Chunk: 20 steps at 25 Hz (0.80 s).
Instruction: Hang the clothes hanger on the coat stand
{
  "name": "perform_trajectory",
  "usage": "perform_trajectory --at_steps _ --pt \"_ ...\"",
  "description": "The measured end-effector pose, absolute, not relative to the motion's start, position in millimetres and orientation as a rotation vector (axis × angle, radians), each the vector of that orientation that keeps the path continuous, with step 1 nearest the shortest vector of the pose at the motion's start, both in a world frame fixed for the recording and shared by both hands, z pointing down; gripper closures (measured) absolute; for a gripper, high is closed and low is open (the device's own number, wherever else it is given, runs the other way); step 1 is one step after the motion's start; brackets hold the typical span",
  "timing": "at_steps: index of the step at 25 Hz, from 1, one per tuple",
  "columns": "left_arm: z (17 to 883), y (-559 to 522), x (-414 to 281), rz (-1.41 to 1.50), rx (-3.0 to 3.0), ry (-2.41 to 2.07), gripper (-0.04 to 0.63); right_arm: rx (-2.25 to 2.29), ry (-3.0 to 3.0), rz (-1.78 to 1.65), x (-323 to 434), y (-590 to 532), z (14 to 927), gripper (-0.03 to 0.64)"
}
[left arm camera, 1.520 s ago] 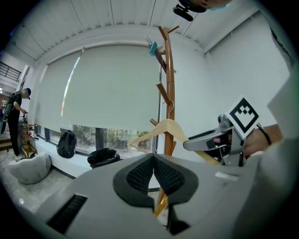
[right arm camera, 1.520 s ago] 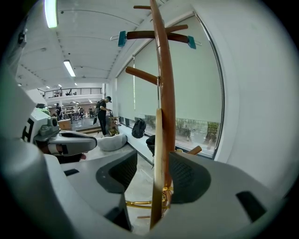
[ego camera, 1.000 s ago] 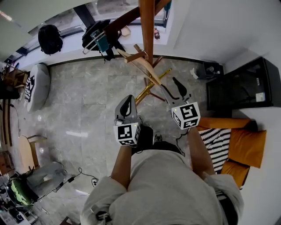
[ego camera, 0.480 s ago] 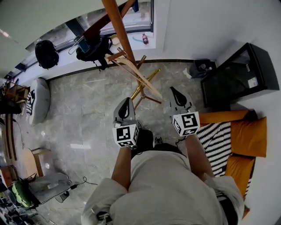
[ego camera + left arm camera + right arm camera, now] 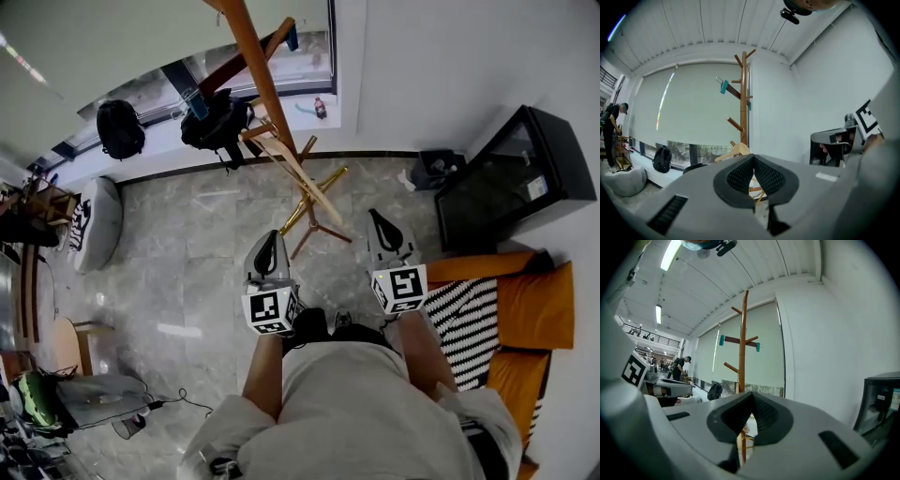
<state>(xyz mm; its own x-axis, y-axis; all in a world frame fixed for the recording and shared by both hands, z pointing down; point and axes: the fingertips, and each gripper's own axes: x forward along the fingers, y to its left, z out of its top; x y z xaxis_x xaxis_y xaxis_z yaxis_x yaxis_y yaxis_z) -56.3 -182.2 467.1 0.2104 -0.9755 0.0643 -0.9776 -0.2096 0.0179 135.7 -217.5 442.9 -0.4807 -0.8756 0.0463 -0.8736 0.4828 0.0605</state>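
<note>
Head view: 2 grippers are pointing toward 1 wooden coat stand (image 5: 255,66), whose pole is slanting across the top of the frame. The left gripper (image 5: 269,236) and the right gripper (image 5: 379,218) are being held side by side, apart from each other and well clear of the stand. 1 pale clothes hanger (image 5: 302,176) is hanging on the stand, low beside the pole, touching neither gripper. 2 black backpacks (image 5: 120,129) are sitting by the window, 1 beanbag (image 5: 98,211) is lying on the floor at the left, and 1 black cabinet (image 5: 511,178) is standing at the right.

Left gripper view: the 2 jaws are pressing together, pad against pad, with nothing between them. The clothes hanger (image 5: 734,151) is showing just above them, next to the pole of the coat stand (image 5: 743,98). 1 person (image 5: 611,126) is standing at the far left.

Right gripper view: the 2 jaws are closed on each other and holding nothing. The coat stand (image 5: 742,348) is rising straight ahead, and 2 teal clips (image 5: 722,340) are sitting at the ends of its dark crossbar.
</note>
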Motion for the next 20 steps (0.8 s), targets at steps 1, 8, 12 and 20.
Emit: perform_trajectory --at_steps 1,8,12,20 --pt "466 -179 -59 0.058 2.399 -1.944 0.586 1.556 -2.647 -0.047 133 -214 441 0.612" --pt "452 -167 -78 0.034 2.421 -1.946 0.586 1.588 -2.648 -0.07 115 -199 426 0.612" --pt "439 -160 -91 0.023 2.447 -1.914 0.586 1.617 -2.641 -0.073 99 -192 414 0.612" --pt "426 -150 -107 0.0 2.493 -1.88 0.586 1.646 -2.637 -0.114 73 -179 398 0.612"
